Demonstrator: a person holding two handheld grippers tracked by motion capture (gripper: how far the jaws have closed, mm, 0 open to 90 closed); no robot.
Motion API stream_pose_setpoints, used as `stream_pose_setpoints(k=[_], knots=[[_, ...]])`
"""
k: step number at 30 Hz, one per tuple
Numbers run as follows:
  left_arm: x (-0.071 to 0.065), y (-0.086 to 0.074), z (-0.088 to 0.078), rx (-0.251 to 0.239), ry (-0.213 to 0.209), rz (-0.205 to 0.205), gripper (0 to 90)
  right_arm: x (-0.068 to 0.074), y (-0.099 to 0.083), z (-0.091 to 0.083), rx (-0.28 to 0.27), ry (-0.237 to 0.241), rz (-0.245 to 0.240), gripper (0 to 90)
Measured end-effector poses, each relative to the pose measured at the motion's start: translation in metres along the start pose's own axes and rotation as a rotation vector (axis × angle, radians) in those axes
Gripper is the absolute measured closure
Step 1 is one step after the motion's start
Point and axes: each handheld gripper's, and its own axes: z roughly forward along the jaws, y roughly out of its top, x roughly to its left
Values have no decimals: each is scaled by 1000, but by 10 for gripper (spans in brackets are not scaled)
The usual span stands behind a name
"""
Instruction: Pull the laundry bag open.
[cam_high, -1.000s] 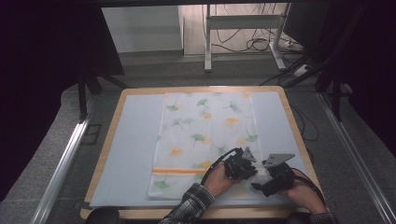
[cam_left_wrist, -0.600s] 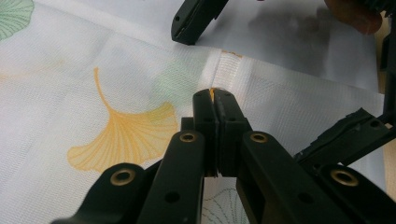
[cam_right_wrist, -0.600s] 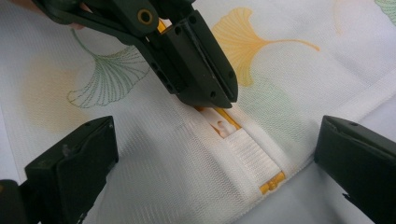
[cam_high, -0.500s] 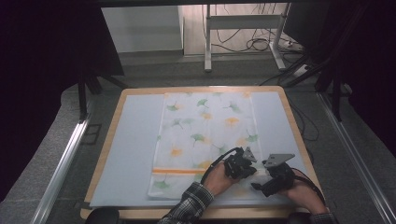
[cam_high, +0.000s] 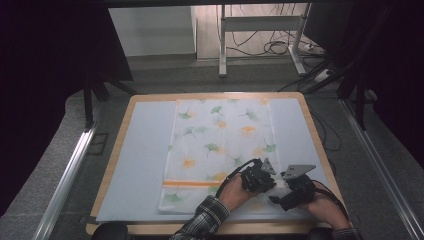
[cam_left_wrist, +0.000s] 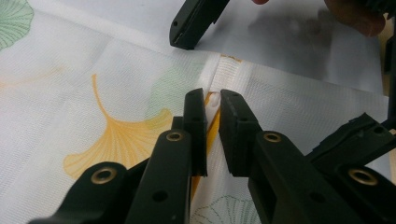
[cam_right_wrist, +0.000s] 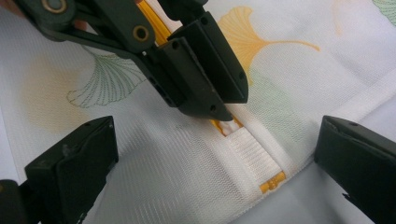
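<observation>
A white cloth printed with green and orange ginkgo leaves lies flat on a pale blue mat; an orange stripe crosses its near end. At the cloth's near right edge my left gripper pinches a small raised fold of the cloth at the stripe. Its jaws have just been opening slightly, with the fold still between them. Facing it, my right gripper stands wide open, its fingers straddling the hem and the left gripper's tips.
The mat sits on a wood-rimmed table. Bare mat lies left and right of the cloth. Metal rails run along both sides of the table, and a stand with cables is on the floor behind.
</observation>
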Motion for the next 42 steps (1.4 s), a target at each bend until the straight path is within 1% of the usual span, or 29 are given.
stream_pose_setpoints(k=[1, 2, 3, 4, 7, 9, 10, 13, 14, 15, 18, 19, 21, 22, 23, 24, 26, 30, 31, 32, 33, 34, 35, 37, 38, 40, 42], knots=[[0, 0, 0, 1, 1, -2, 812, 0, 0, 0, 0, 0, 0, 0], [-1, 0, 0, 3, 12, -3, 824, 0, 0, 0, 0, 0, 0, 0], [0, 0, 0, 6, 11, -3, 856, 0, 0, 0, 0, 0, 1, 0], [0, 1, -1, 9, 6, -8, 868, 0, 0, 0, 0, 0, 1, 0], [1, 2, -2, 6, -6, -5, 899, 0, 0, 0, 0, -3, 1, 0], [1, 2, -2, 11, 4, -1, 900, 0, 0, 0, -1, -3, 1, 0], [1, 2, -2, 9, 3, -10, 900, 0, 0, 0, -1, -3, 1, 0], [3, 2, -4, 15, 18, -2, 900, 0, 0, 0, -2, -5, 0, 0], [5, 1, -5, 15, 17, -11, 900, 0, 0, 0, -2, -6, 0, 0], [6, 0, -5, 17, 20, -11, 900, 0, 0, 0, -2, -6, 0, 0], [8, -1, -4, 15, -2, -37, 900, 0, 0, 0, -2, -6, 0, 0], [8, -1, -4, 13, -2, -34, 900, 0, 0, 0, -3, -6, 0, 0], [8, -1, -4, 9, -17, -34, 898, 0, 0, 0, -2, -7, 1, 0], [6, -1, -3, 5, -12, -33, 897, 0, 0, 0, -3, -7, 1, 0], [6, 0, -2, 2, -5, -23, 844, 0, 0, 0, -2, -7, 1, 0], [4, 0, -1, -2, -12, -21, 809, 0, 0, 0, -2, -7, 0, 0], [1, 0, 1, -7, -4, -19, 804, 0, 0, 0, -1, -5, 2, 0], [0, 1, 2, -8, 15, 6, 789, 0, 0, 0, 0, -4, 1, 0], [-1, 2, 3, -18, 22, 7, 771, 0, 0, 0, 0, -4, 1, 0], [-3, 3, 4, -14, 72, 26, 724, 0, 0, 0, -1, -1, 2, 0], [-3, 3, 5, -14, 91, 35, 644, 0, 0, 0, -1, -3, 3, 0], [-1, 3, 5, -12, 50, 18, 664, 1, 0, 0, -2, -3, 5, 0], [0, 3, 5, -15, 40, -1, 712, 0, 0, 0, -1, -5, 2, 0], [2, 3, 5, -12, 38, -6, 733, 0, 0, 0, -2, -6, 1, 0], [4, 3, 4, -3, 34, -3, 761, 0, 0, 0, -2, -7, 1, 0], [5, 3, 4, 0, 30, -8, 793, 0, 0, 0, -2, -7, 1, 0], [4, 3, 4, 1, 28, 2, 825, 0, 0, 0, -2, -8, 1, 0]])
